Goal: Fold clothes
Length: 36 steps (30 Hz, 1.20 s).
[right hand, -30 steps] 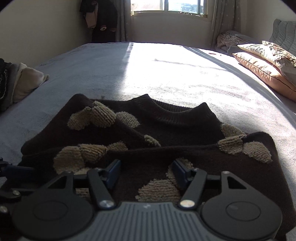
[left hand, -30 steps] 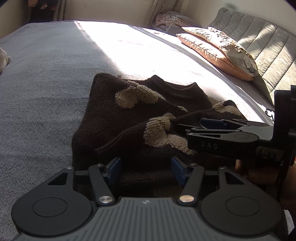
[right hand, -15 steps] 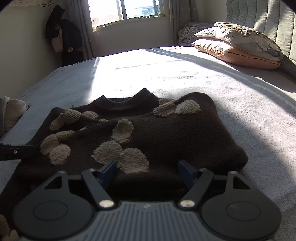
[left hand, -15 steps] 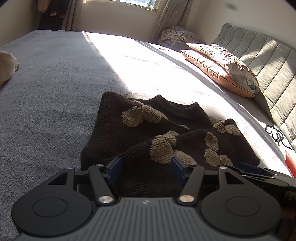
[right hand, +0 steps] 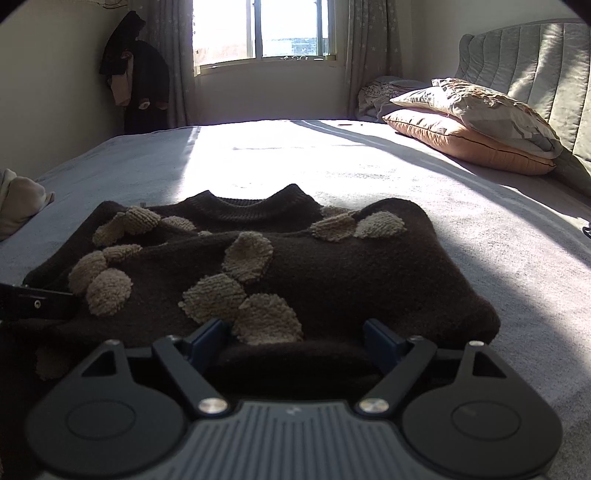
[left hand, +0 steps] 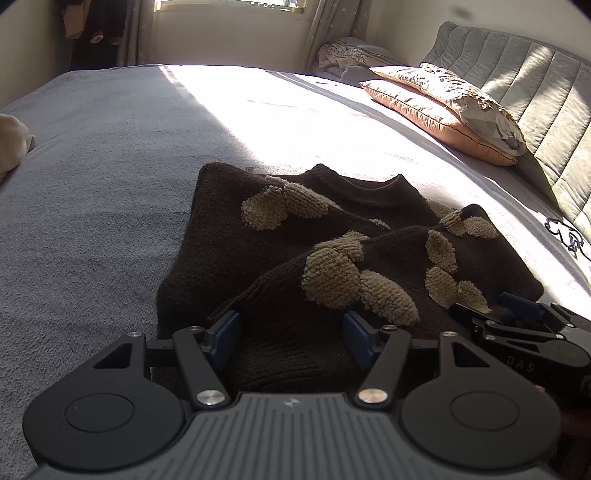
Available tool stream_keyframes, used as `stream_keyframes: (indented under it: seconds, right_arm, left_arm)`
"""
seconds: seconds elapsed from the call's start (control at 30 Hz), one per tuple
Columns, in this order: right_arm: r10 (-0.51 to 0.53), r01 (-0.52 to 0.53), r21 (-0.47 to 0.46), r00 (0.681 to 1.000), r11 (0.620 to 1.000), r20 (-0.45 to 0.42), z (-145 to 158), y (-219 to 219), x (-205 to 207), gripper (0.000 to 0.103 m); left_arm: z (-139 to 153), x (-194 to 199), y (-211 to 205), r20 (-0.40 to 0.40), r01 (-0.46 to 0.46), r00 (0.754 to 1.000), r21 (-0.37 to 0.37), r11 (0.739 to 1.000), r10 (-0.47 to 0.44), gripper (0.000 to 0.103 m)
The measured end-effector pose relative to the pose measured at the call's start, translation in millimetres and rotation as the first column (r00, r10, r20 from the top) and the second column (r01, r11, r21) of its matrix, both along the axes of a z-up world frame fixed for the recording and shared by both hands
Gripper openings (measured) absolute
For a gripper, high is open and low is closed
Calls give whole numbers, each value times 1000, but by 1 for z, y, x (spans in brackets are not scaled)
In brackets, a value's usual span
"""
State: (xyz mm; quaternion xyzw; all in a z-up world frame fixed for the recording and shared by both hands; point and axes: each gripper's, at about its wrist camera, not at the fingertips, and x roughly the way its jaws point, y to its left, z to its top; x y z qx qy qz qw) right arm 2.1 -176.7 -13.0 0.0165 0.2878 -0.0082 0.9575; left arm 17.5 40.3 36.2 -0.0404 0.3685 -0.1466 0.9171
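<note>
- Jaws of both the left gripper and right gripper stand apart, empty, at the near edge of the brown sweater.
- Sweater lies on the bed, folded into a compact stack; probably only tidying or a final fold remains.

one dark brown knitted sweater with tan looped patches | two black two-finger grippers, left and right | two stacked pillows, orange under patterned beige | one grey padded headboard | one window
</note>
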Motion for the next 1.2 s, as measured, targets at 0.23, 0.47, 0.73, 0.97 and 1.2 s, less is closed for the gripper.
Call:
stream_keyframes:
  seconds: [0.23, 0.47, 0.73, 0.97, 1.2]
  right_arm:
    - [6, -8, 55, 1000, 998, 29, 0, -8, -4, 85]
    - [-110, 97, 246, 993, 964, 40, 13, -39, -67, 95]
    - [-30, 28, -23, 997, 999, -76, -2, -2, -142, 103]
    - [2, -5, -24, 992, 1000, -126, -3, -5, -167, 103]
    - [71, -73, -3, 978, 997, -196, 11, -17, -229, 103]
  left_arm:
    - [1, -2, 15, -42, -31, 999, -93, 995, 27, 65]
    - [18, -16, 40, -75, -87, 995, -214, 973, 73, 65]
    - [29, -111, 49, -25, -48, 999, -185, 982, 44, 70]
    - [-8, -222, 65, -43, -99, 995, -117, 988, 94, 69]
    - [-2, -262, 88, -51, -117, 993, -146, 982, 111, 45]
